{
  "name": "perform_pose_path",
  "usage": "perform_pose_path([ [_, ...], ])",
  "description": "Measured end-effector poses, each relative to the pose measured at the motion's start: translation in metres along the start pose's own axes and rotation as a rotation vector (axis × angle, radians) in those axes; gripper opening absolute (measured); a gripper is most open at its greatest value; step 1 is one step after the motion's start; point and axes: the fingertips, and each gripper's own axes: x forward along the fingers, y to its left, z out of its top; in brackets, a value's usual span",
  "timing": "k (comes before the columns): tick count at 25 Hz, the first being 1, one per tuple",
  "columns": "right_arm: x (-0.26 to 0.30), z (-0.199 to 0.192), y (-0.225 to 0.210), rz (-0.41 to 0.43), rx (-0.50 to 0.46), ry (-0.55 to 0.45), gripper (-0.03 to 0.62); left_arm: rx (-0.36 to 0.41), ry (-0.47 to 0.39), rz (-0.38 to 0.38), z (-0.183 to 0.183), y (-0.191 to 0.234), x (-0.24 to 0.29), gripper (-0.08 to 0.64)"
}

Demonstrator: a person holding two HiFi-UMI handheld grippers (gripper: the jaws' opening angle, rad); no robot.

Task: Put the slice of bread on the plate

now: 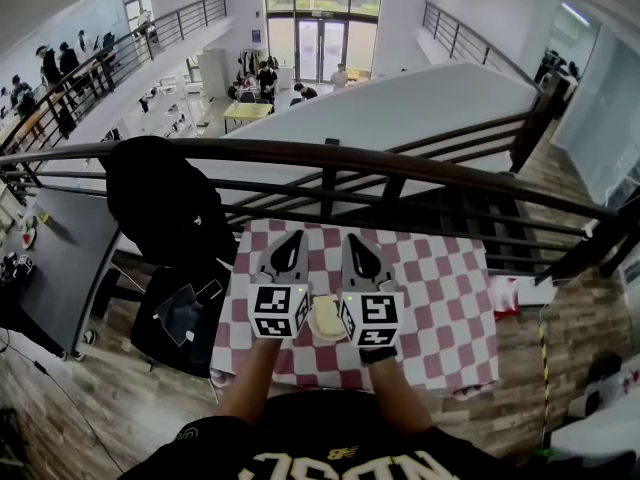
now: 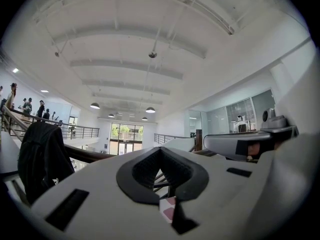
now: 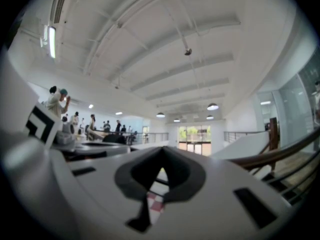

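Both grippers hover side by side over the red-and-white checkered tablecloth (image 1: 445, 298), pointing level and away from me. In the head view the left gripper (image 1: 295, 238) has its jaws together, and so does the right gripper (image 1: 353, 239); nothing is held in either. Between their marker cubes, close to me, lies a pale round plate (image 1: 325, 320) with a cream-coloured patch on it; I cannot tell if that is the bread. In the left gripper view the left gripper (image 2: 161, 149) shows only a sliver of cloth through its jaws. The right gripper view shows the right gripper (image 3: 162, 149) likewise shut.
A dark handrail (image 1: 330, 156) runs right behind the table, with a drop to a lower floor beyond. A black jacket (image 1: 165, 203) hangs over a chair at the left, above a black seat (image 1: 185, 316). People stand on a far walkway (image 1: 55, 63).
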Motion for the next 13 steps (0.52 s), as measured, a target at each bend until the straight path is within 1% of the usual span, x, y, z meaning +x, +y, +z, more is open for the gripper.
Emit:
perform_pose_path([
  [13,-0.0014,-0.006,-0.0018,0.007,0.006,0.016,0.014,-0.001,0.009,0.006,-0.0029,-0.0014,-0.0004,0.018],
])
